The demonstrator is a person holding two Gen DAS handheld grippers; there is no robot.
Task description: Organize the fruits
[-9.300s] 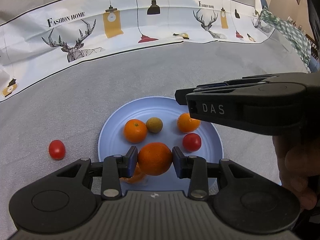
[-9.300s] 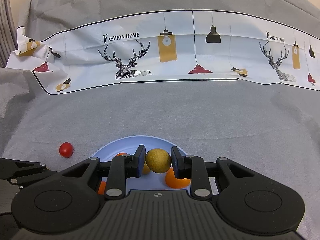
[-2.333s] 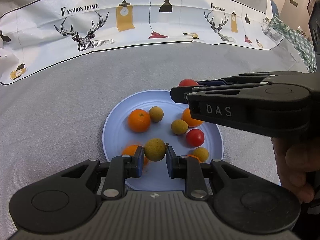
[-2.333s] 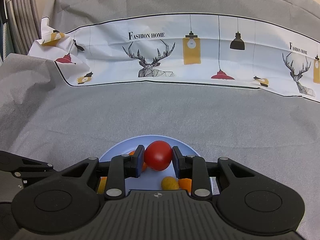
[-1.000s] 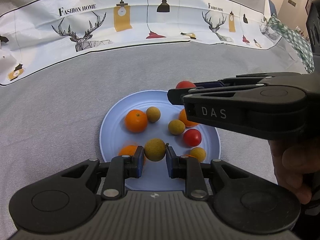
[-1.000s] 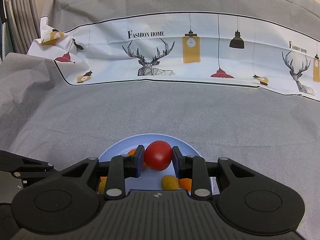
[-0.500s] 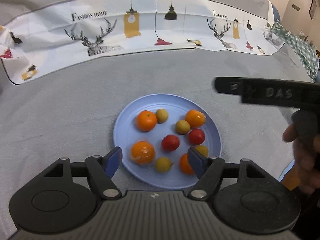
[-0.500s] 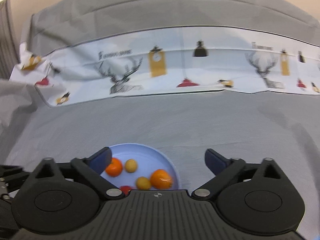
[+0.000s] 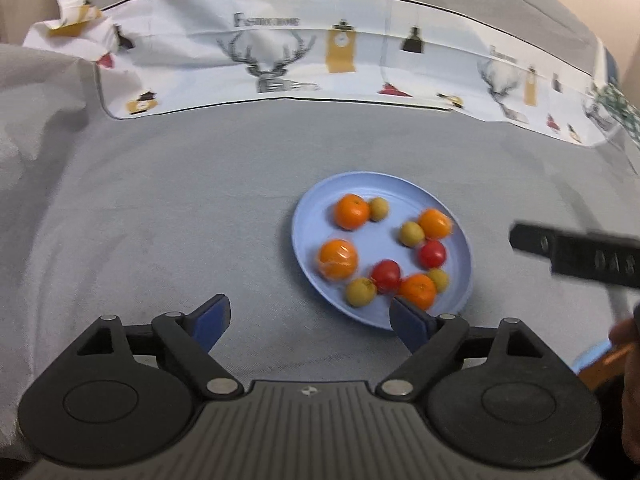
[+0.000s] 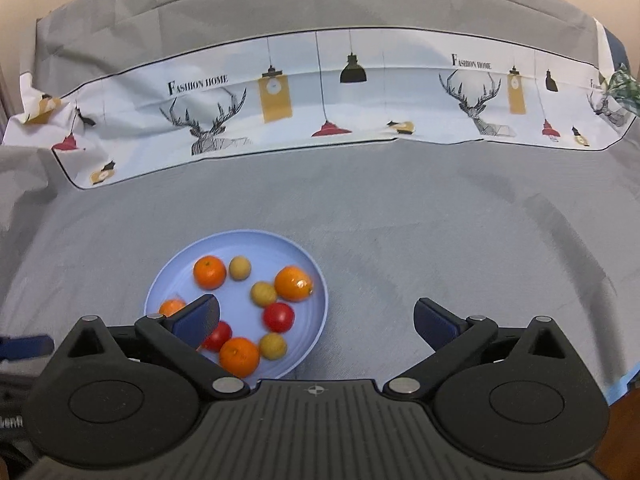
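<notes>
Fruits (image 9: 380, 248) all sit gathered on the plate (image 9: 308, 208), so nothing needs holding: left gripper (image 9: 308, 318) spreading wider, empty; right gripper (image 10: 316, 316) wide apart, empty too.

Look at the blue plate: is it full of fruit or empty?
Full of fruit. The blue plate holds four oranges, four small yellow-green fruits and two red tomatoes, all inside its rim; no fruit lies on the grey cloth.
</notes>
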